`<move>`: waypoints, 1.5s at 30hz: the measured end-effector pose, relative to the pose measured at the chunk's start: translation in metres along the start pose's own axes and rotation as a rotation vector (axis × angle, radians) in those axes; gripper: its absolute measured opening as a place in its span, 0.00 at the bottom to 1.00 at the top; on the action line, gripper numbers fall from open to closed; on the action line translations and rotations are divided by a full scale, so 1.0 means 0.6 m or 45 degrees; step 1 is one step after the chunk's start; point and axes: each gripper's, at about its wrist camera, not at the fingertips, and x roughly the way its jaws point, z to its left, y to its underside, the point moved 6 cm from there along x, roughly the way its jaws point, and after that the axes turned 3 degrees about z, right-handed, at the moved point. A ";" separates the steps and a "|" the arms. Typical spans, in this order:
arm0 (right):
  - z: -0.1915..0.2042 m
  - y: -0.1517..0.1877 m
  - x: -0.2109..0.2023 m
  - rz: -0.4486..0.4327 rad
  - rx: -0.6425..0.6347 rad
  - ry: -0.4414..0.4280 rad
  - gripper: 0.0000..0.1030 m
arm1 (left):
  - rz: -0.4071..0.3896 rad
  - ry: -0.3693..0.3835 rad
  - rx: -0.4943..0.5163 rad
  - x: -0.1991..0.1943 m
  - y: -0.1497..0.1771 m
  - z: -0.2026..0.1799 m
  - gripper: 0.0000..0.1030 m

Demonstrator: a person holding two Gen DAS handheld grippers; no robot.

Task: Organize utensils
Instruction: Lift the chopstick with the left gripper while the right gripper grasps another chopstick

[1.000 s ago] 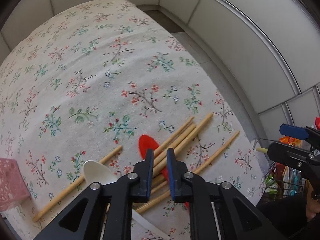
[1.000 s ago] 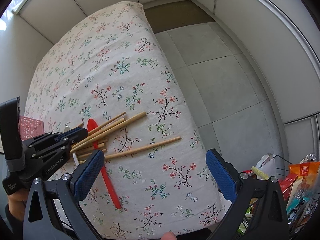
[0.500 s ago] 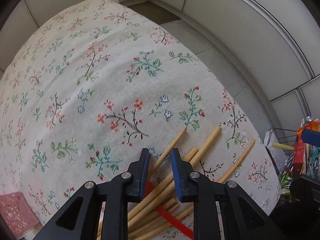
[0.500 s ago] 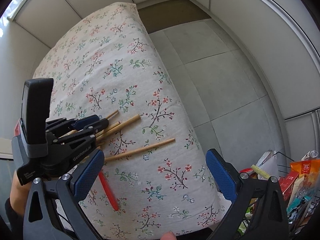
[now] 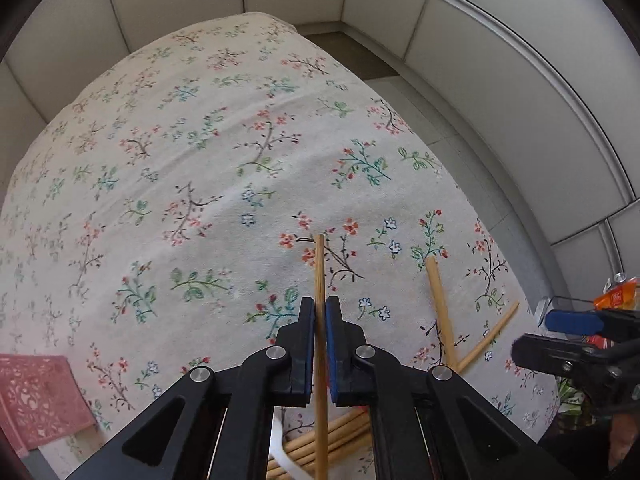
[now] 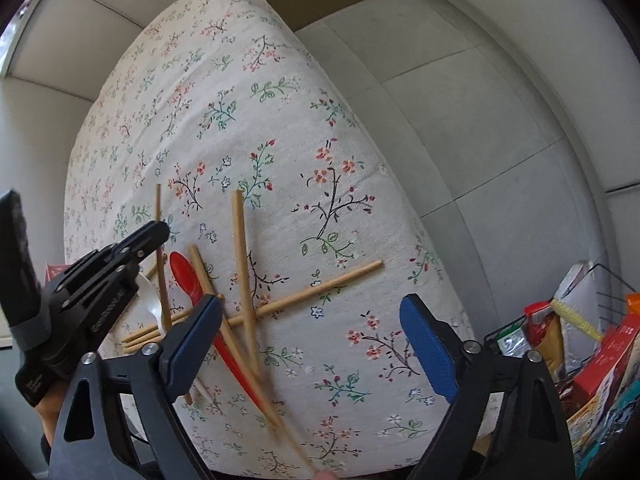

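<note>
One chopstick (image 5: 319,276) pinched in left hand-held gripper (image 5: 319,312) | right hand-held gripper (image 6: 310,334) wide, jaws just closing some, nothing between | loose chopsticks (image 6: 244,264), red spoon (image 6: 188,276) on table (image 6: 280,120)

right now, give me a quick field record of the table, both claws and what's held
surface: table under a floral tablecloth
left claw: shut on one wooden chopstick
right claw: open, nothing between the pads, jaws just been closing
loose chopsticks: scattered and crossing on the cloth
red spoon: lying among them
white spoon: partly hidden behind left claw
pink basket: at the table edge
</note>
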 end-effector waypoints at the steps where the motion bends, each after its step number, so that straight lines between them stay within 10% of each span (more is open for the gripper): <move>1: 0.000 -0.002 0.007 0.007 0.017 -0.007 0.73 | -0.016 -0.002 -0.013 -0.011 0.005 0.006 0.05; 13: 0.027 -0.037 0.042 -0.035 0.019 -0.046 0.27 | -0.195 -0.002 -0.111 -0.121 0.108 0.059 0.05; 23: 0.141 0.088 0.007 -0.044 -0.738 0.135 0.27 | -0.299 0.029 -0.219 -0.169 0.183 0.088 0.05; 40: 0.199 0.312 0.140 0.275 -1.401 0.347 0.26 | -0.312 0.002 -0.234 -0.191 0.235 0.115 0.05; 45: 0.201 0.342 0.156 0.218 -1.509 0.453 0.22 | -0.313 0.002 -0.246 -0.194 0.242 0.124 0.05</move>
